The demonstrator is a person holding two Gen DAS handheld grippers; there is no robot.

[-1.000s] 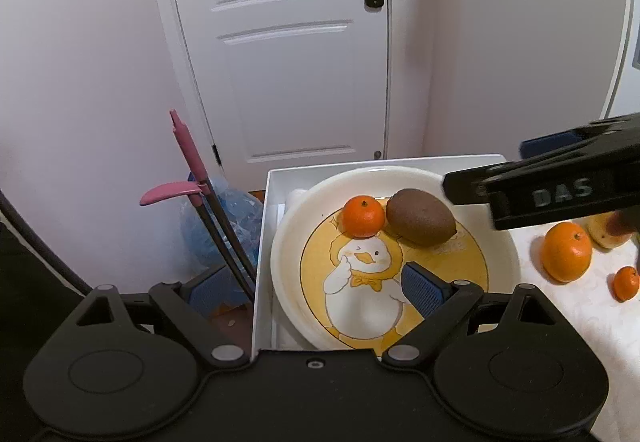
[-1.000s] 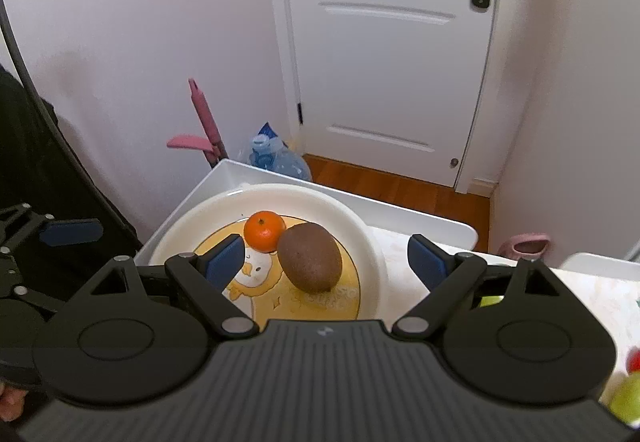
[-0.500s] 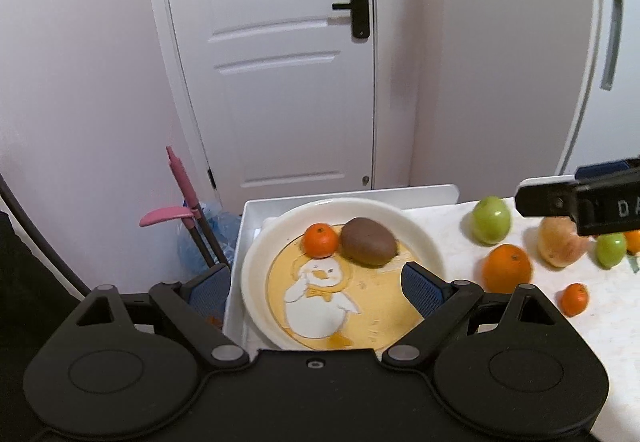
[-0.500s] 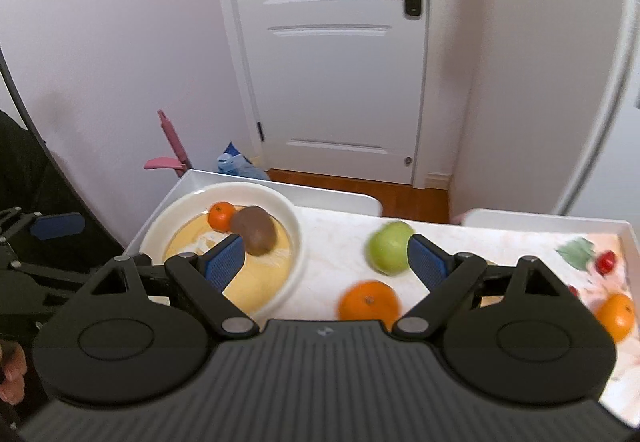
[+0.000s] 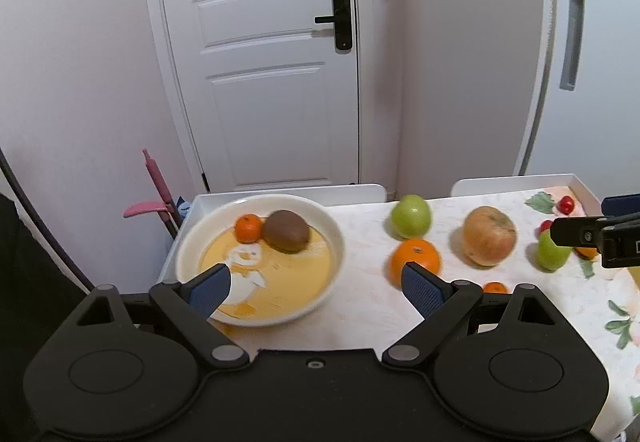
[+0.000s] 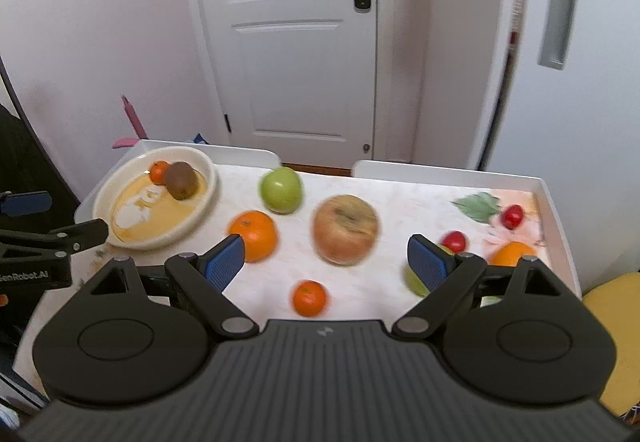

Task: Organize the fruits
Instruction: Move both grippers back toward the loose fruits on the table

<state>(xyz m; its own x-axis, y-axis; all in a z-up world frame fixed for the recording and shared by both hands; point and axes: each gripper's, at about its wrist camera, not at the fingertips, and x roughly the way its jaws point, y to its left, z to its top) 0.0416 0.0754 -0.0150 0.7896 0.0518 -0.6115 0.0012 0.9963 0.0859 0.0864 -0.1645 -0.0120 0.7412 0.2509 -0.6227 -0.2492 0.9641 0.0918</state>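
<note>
A white table (image 5: 360, 314) with a raised rim and a pale flowered cover fills the lower half of both views; behind it stand a white door (image 5: 260, 82) with a black handle and pinkish walls.

At the table's left end sits a plate (image 5: 336, 242) with a duck picture, holding a kiwi (image 5: 287, 231) touching a small mandarin (image 5: 248, 228). To its right lie a green apple (image 5: 411, 216), an orange (image 5: 416, 260) and a brownish apple (image 5: 489, 235), all apart.

The left gripper (image 5: 316, 286) stands wide with nothing between its jaws; the right gripper (image 6: 326, 256) likewise.

Only the right view shows a loose small mandarin (image 6: 309, 298) in full, two red fruits (image 6: 513, 216) near the right rim, and a yellow seat (image 6: 612, 338) at lower right. Only the left view shows items hanging on the wall at top.
</note>
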